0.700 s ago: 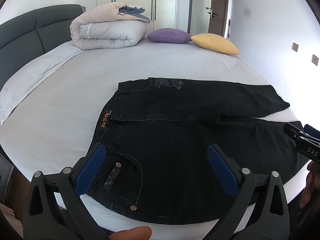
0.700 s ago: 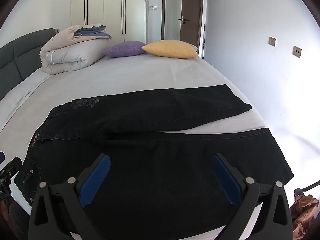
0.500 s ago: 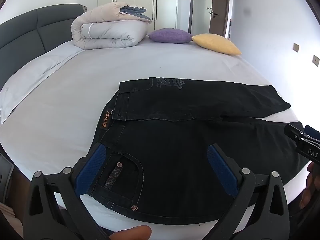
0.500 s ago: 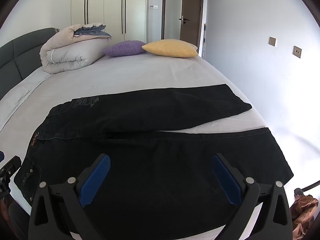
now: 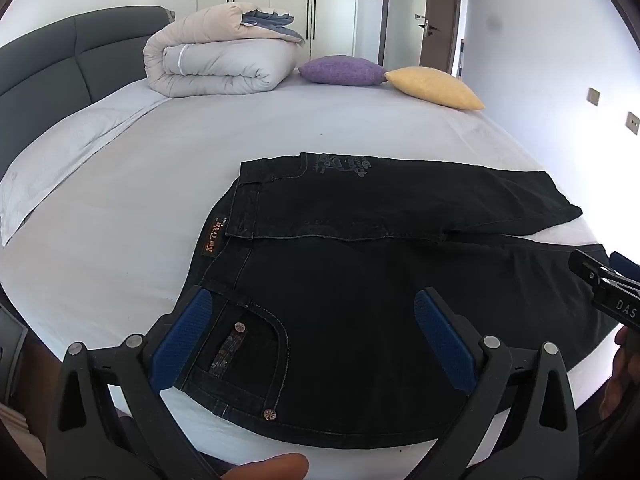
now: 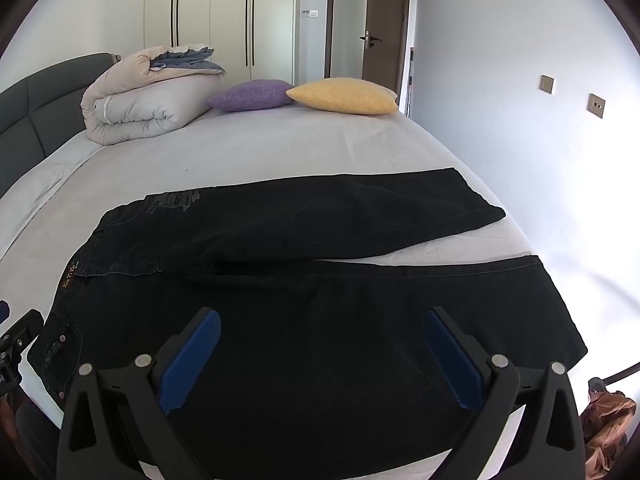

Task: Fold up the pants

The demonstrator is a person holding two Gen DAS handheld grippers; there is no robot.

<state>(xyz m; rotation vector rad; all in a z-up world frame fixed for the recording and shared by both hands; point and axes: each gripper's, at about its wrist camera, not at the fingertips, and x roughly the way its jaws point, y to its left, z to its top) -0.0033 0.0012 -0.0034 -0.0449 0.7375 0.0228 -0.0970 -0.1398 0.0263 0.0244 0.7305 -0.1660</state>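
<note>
The left gripper (image 5: pixel 316 332) hung with its jaws spread wide and nothing between them, above the waistband end of the black pants (image 5: pixel 400 280). The right gripper (image 6: pixel 320 356) was likewise wide apart and unladen, over the nearer leg. The pants lay flat on the bed (image 5: pixel 160 184), the near leg along the bed's front edge, its hem near the right side edge. Bare sheet stretched beyond to the folded duvet (image 6: pixel 144 108) and two cushions (image 6: pixel 344 96).
</note>
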